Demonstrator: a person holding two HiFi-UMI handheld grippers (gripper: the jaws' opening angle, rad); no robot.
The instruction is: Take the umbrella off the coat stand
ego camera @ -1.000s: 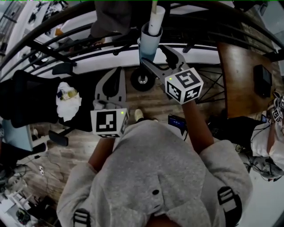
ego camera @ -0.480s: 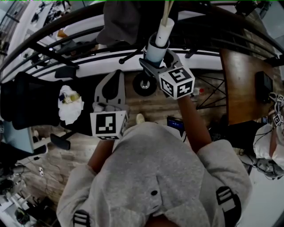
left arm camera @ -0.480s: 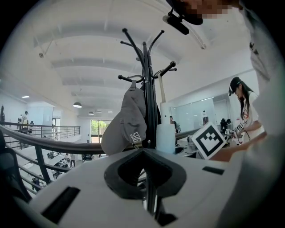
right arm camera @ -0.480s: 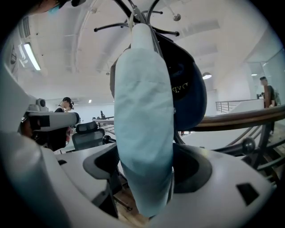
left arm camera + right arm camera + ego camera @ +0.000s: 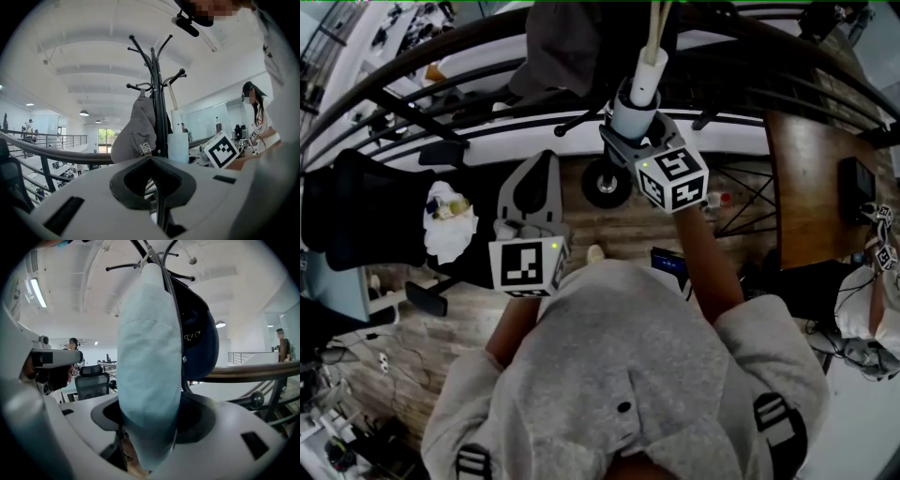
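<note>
**A:** Right gripper view first. What are the right gripper (image 5: 150,411) jaws doing?

**B:** They've just been closing and are now pinching the umbrella (image 5: 149,362). It's pale blue, folded and upright. It fills the gap between the jaws, with the cloth touching both.

**A:** Past the jaws?

**B:** The umbrella runs up to the hooks of the coat stand (image 5: 156,93). A dark blue cap (image 5: 199,343) hangs just right of the umbrella, behind it. There's a railing (image 5: 243,373) farther off right and an office chair (image 5: 91,380) far off left.

**A:** And the left gripper (image 5: 151,161)?

**B:** Jaws pressed together, nothing between them. Straight beyond the tips is the stand's black pole. A grey cap (image 5: 133,136) hangs left of it and the umbrella is on its right. The right gripper's marker cube (image 5: 221,150) is right of that.

**A:** Head view?

**B:** The right gripper is up ahead at the umbrella. The left one is nearer the body, apart from the umbrella. Wood floor (image 5: 619,220) below.
</note>
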